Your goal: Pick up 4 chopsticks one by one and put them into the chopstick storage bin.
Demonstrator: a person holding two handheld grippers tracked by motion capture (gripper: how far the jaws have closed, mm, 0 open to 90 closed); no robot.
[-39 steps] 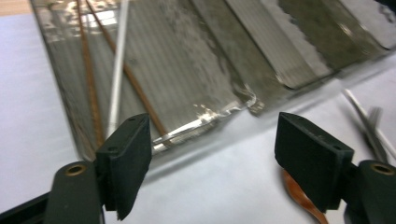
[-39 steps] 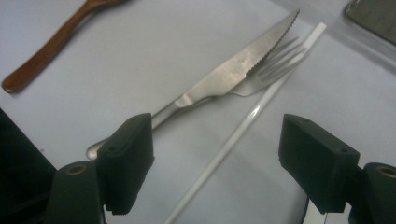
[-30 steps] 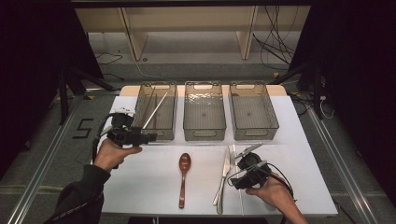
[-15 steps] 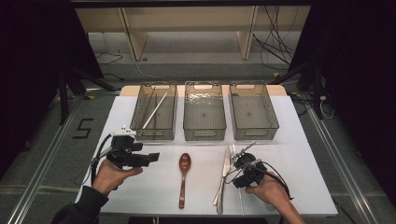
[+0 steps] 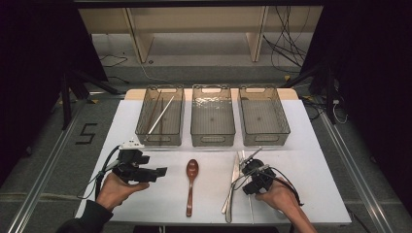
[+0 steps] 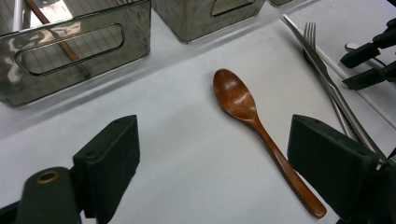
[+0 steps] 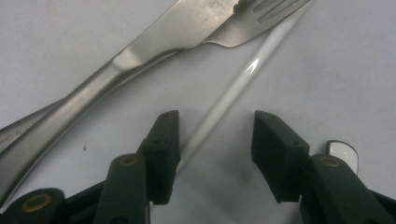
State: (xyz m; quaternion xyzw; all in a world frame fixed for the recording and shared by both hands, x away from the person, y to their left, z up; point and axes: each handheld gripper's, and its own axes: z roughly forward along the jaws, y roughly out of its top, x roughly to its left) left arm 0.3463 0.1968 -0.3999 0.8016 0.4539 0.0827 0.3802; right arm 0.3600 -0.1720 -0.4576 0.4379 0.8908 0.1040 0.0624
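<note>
I am closing my right gripper point(image 7: 215, 154) around the thin white chopstick point(image 7: 233, 88), not yet pinching; it could skid against the steel knife point(image 7: 154, 46). My left gripper point(image 6: 212, 172) is hanging spread near the brown wooden spoon point(image 6: 252, 121).

On the white bench point(image 5: 311, 160) three clear bins stand in a row toward twelve o'clock. The left bin point(image 5: 160, 116) holds thin sticks leaning along its length; the middle bin point(image 5: 213, 116) and right bin point(image 5: 265, 116) look bare inside. At six o'clock of the middle bin lies a brown wooden spoon point(image 5: 191, 187), bowl toward twelve. At nine o'clock of it a hand holds the left gripper point(image 5: 158, 173) over the bench, pointing toward three, fingers apart. At three o'clock of the spoon lie a knife point(image 5: 232, 187) and fork together. The right gripper point(image 5: 248, 162), just beside them, points toward eleven; its fingers have just been closing.
</note>
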